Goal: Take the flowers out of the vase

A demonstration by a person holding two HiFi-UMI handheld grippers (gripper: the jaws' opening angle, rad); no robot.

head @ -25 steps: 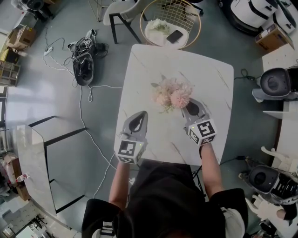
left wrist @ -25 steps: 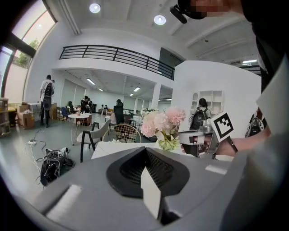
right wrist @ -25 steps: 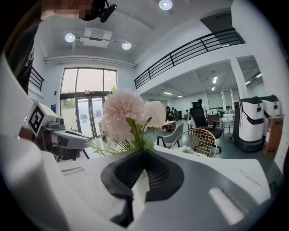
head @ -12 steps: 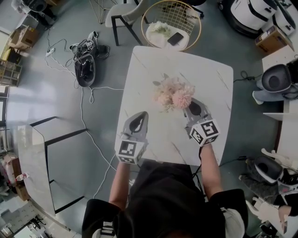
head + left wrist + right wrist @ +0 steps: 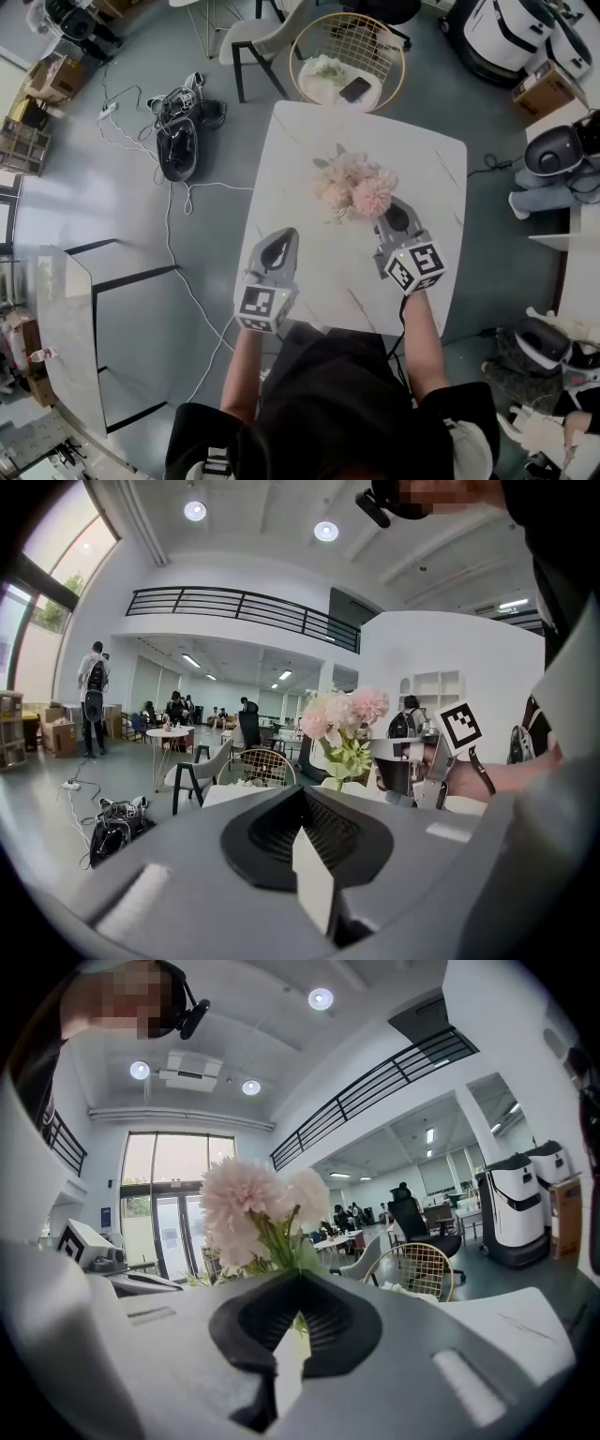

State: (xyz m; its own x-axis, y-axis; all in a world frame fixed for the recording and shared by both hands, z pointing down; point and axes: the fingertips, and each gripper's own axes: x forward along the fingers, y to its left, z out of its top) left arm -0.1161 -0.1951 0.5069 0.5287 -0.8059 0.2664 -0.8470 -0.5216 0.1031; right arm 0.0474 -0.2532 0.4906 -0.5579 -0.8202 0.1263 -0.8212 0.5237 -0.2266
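Note:
A bunch of pale pink flowers [image 5: 354, 187] with green leaves stands over the middle of the white marble table [image 5: 309, 141]. My right gripper [image 5: 382, 208] is shut at the foot of the bunch. In the right gripper view the green stems [image 5: 281, 1232] rise straight out of the closed jaw tips [image 5: 298, 1283]. The left gripper view shows the bunch [image 5: 339, 719] held up beside the right gripper [image 5: 394, 761]. My left gripper [image 5: 281, 234] hovers over the table's near left part, shut and holding nothing. No vase shows in any view.
A gold wire chair [image 5: 347, 52] with a cushion and a phone stands at the table's far end. Cables and a black device [image 5: 176, 141] lie on the floor to the left. White machines [image 5: 558, 155] stand on the right, and a glass-topped table [image 5: 66, 319] on the left.
Both grippers have lifted slightly. The flowers have risen together with the right gripper and sit a little farther along the table in the head view.

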